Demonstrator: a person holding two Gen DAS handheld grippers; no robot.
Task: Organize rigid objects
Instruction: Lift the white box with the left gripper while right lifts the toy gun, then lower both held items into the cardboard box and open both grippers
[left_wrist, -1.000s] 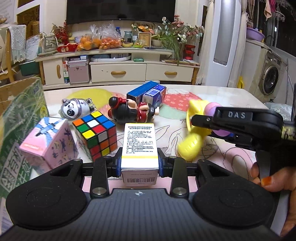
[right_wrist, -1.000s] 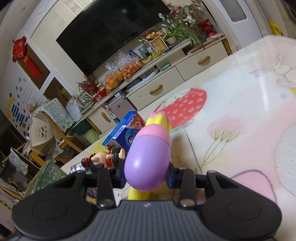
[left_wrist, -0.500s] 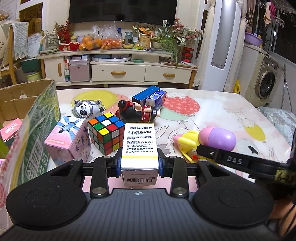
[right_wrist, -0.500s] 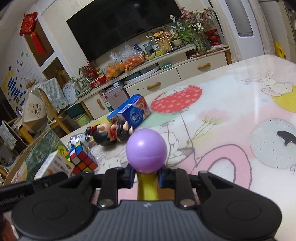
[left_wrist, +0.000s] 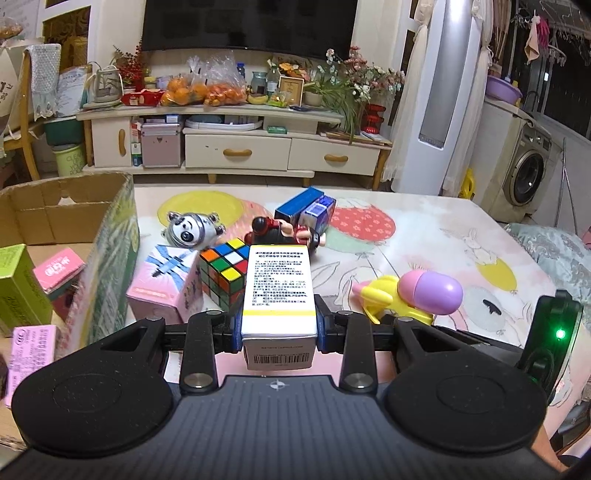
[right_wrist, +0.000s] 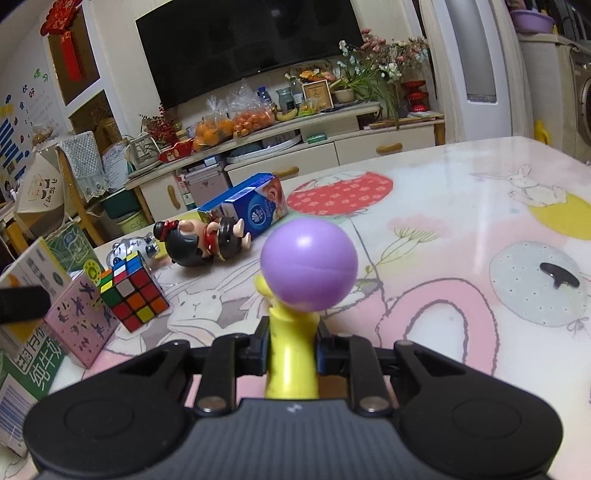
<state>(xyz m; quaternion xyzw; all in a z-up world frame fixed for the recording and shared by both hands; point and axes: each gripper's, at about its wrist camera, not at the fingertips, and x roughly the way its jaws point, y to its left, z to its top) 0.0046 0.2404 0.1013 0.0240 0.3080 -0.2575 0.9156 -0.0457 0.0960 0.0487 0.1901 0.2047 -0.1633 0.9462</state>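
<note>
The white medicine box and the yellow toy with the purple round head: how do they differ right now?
The white medicine box is a flat-sided printed carton; the yellow toy with the purple round head is rounded plastic. The box sits in the left gripper, the toy in the right gripper. Both are clamped.

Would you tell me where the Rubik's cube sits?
The Rubik's cube rests on the table, between the pink box and the black-and-red figurine.

The right claw (right_wrist: 290, 354) has clamped onto the yellow toy (right_wrist: 291, 365); the cardboard box (left_wrist: 74, 206) shows more.
</note>
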